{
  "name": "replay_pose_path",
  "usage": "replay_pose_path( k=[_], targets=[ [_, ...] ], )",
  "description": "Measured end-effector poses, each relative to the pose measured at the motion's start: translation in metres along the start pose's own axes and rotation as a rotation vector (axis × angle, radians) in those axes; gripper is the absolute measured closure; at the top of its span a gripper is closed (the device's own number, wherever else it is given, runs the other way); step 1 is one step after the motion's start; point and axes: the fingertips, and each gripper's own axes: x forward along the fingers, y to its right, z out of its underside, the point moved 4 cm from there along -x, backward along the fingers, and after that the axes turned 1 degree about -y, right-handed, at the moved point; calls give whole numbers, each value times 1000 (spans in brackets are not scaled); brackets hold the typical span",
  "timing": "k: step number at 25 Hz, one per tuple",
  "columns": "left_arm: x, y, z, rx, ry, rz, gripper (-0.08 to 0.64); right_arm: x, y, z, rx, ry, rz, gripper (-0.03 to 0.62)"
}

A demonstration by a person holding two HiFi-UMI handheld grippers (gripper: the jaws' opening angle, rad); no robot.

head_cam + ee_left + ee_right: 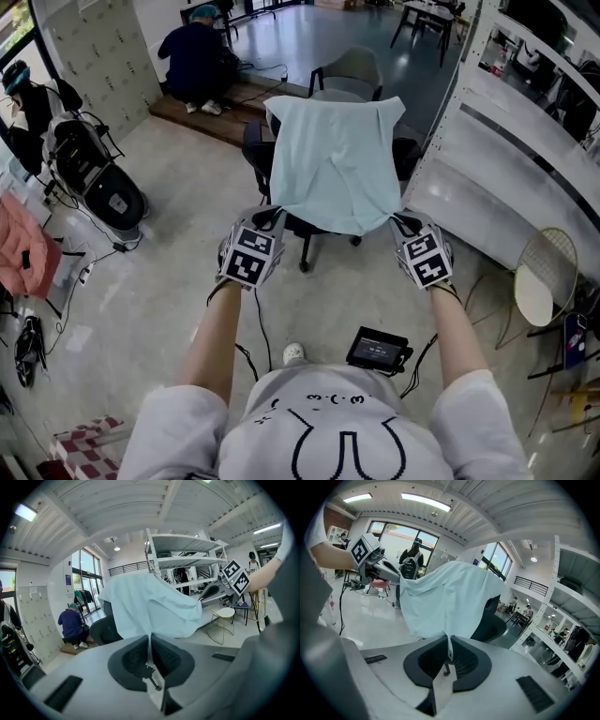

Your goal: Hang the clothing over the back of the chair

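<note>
A pale blue garment lies draped over the back of a black office chair; its lower hem stretches toward me. My left gripper is shut on the hem's left corner, and the cloth runs up from between its jaws. My right gripper is shut on the right corner, with the fabric pinched between its jaws. Both grippers sit at about the same height, just in front of the chair.
A white curved counter runs along the right. A round wire stool stands at far right. A person crouches on a wooden platform behind the chair. A stroller and pink cloth are on the left. A small black device lies on the floor.
</note>
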Motion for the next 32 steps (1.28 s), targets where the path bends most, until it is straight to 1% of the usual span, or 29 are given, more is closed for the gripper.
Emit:
replay_pose_path(
  k=[5,8,12,14,16,19,21,24,26,28,30,32],
  targets=[
    [23,-19,-3,20,-4,42,557,32,7,-2,23,-50,5,565],
    [33,-32,-1,19,-8,57,555,48,10,-4,46,-69,13,558],
    [50,-45,5,10,-21,82,551,67,9,-4,74,-93,-1,540],
    [59,-49,8,3,-27,102,527,75,9,-4,83,-106,-10,531],
    [68,-50,10,5,-33,124,483,81,10,-3,91,-117,-17,515],
    [78,-51,11,14,-39,149,437,86,13,-2,108,-110,-15,478],
    [83,-49,11,9,-39,168,389,86,16,-4,132,-84,-7,458],
    [91,-45,12,-11,-43,184,291,86,21,-5,167,-52,2,425],
    [94,-44,11,-9,-45,168,270,85,25,-8,169,-36,12,412],
    [94,-44,7,-8,-41,151,267,83,28,-15,150,-19,26,410],
    [92,-44,1,-18,-24,133,267,80,31,-23,135,10,36,415],
    [89,-44,-7,-33,2,106,267,77,33,-31,137,38,28,423]
  ],
)
